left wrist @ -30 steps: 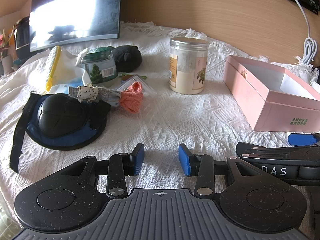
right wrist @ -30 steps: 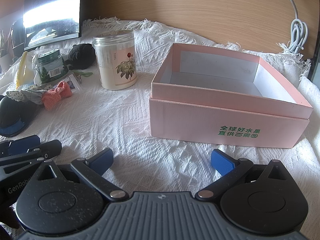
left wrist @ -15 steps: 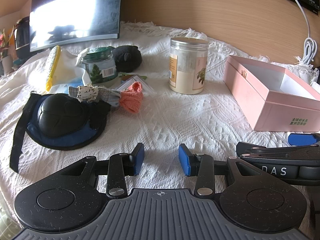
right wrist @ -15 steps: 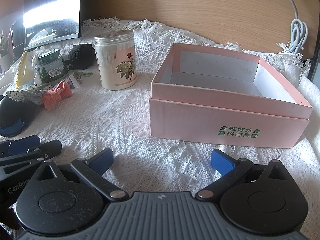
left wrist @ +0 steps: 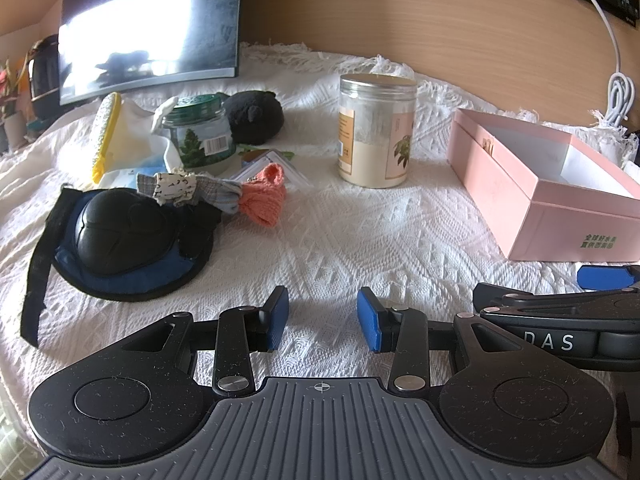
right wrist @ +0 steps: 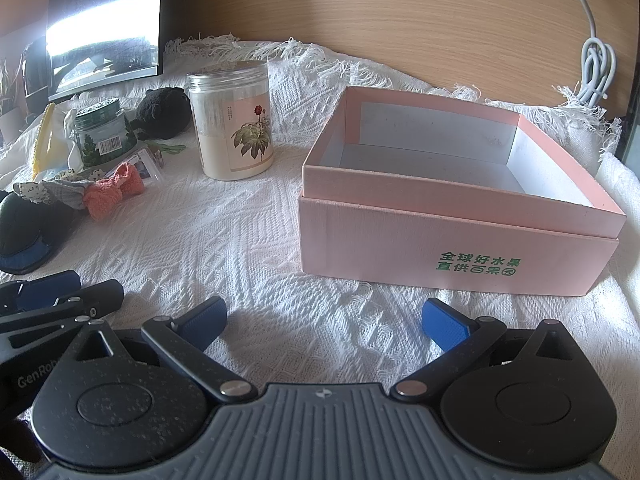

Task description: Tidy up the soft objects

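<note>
Soft things lie on a white knitted cloth (left wrist: 340,240): a black and blue padded guard with a strap (left wrist: 116,240), a coral knitted bow (left wrist: 264,200) (right wrist: 114,192) joined to a patterned fabric bow (left wrist: 176,189), and a black plush toy (left wrist: 254,116) (right wrist: 162,114). An open, empty pink box (right wrist: 452,240) (left wrist: 532,184) stands at the right. My left gripper (left wrist: 323,316) hovers low in front of the guard, open with nothing between its blue pads. My right gripper (right wrist: 324,320) is open wide just before the box's front wall.
A tall jar of white powder (left wrist: 376,132) (right wrist: 232,120) and a green-lidded glass jar (left wrist: 200,132) stand behind the soft things. A yellow-edged pouch (left wrist: 108,136) and cards lie near them. A dark monitor (left wrist: 148,28) and a wooden wall back the scene; a white cable (right wrist: 596,68) hangs right.
</note>
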`<state>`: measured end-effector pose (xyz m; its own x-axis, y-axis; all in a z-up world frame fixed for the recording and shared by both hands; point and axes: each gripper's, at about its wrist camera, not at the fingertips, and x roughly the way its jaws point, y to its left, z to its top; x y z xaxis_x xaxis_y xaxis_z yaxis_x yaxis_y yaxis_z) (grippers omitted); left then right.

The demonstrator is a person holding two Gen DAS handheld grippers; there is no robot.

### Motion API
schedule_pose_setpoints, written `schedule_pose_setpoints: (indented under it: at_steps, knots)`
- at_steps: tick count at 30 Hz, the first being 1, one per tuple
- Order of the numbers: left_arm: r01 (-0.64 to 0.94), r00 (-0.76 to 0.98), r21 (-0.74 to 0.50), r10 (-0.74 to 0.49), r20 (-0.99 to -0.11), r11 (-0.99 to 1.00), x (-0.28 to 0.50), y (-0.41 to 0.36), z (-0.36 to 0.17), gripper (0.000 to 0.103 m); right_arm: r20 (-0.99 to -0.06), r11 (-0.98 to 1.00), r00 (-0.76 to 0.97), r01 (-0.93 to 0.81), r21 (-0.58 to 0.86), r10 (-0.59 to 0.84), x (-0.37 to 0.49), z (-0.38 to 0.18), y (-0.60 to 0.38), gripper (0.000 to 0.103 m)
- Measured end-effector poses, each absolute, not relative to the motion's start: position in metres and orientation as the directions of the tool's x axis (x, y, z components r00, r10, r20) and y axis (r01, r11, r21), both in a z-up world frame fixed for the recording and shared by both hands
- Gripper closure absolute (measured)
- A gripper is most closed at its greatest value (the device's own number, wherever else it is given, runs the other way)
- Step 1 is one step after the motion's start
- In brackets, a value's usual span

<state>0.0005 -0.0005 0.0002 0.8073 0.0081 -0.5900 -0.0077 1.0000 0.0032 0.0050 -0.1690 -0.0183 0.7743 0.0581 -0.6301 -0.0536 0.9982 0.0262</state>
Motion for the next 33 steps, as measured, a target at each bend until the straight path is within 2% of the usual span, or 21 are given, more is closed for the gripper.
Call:
schedule_pose_setpoints:
  at_steps: [10, 13, 16, 18, 21, 24, 29, 32, 33]
  knots:
    - [-0.004, 0.799, 0.001, 0.004, -0.601, 1.0, 0.003, 0.0, 0.001, 0.06, -0.631, 0.998, 0.773, -0.064, 0.025, 0.065, 0.004, -0.016, -0.166, 0.0]
    - [0.019, 0.772, 0.003, -0.012, -0.636, 1.0, 0.009, 0.002, 0.004, 0.06, -0.663, 0.996, 0.744, -0.088, 0.023, 0.081, 0.007, -0.011, -0.165, 0.0]
    - [0.07, 0.722, -0.011, -0.059, -0.689, 0.997, 0.019, 0.009, 0.011, 0.06, -0.765, 0.993, 0.636, -0.118, 0.029, 0.098, 0.025, -0.001, -0.166, 0.0]
    - [0.104, 0.691, -0.043, -0.103, -0.715, 0.994, 0.026, 0.017, 0.015, 0.061, -0.791, 0.991, 0.605, -0.132, 0.018, 0.095, 0.029, 0.0, -0.163, 0.0]
    - [0.145, 0.646, -0.098, -0.169, -0.745, 0.985, 0.033, 0.03, 0.019, 0.061, -0.799, 0.992, 0.595, -0.125, 0.021, 0.092, 0.03, -0.001, -0.162, 0.0]
    - [0.169, 0.606, -0.114, -0.195, -0.772, 0.979, 0.038, 0.036, 0.023, 0.068, -0.787, 0.994, 0.612, -0.108, 0.016, 0.079, 0.028, -0.003, -0.16, 0.0]
    - [0.264, 0.564, -0.215, -0.332, -0.756, 0.94, 0.044, 0.053, 0.033, 0.07, -0.788, 0.997, 0.613, -0.082, 0.01, 0.058, 0.027, 0.001, -0.157, 0.0]
    - [0.284, 0.614, -0.241, -0.369, -0.698, 0.928, 0.044, 0.074, 0.054, 0.07, -0.784, 0.996, 0.618, -0.092, 0.003, 0.059, 0.029, 0.01, -0.141, 0.008]
    - [0.282, 0.629, -0.245, -0.371, -0.683, 0.928, 0.047, 0.082, 0.063, 0.07, -0.776, 0.995, 0.627, -0.101, 0.001, 0.064, 0.028, 0.014, -0.135, 0.008]
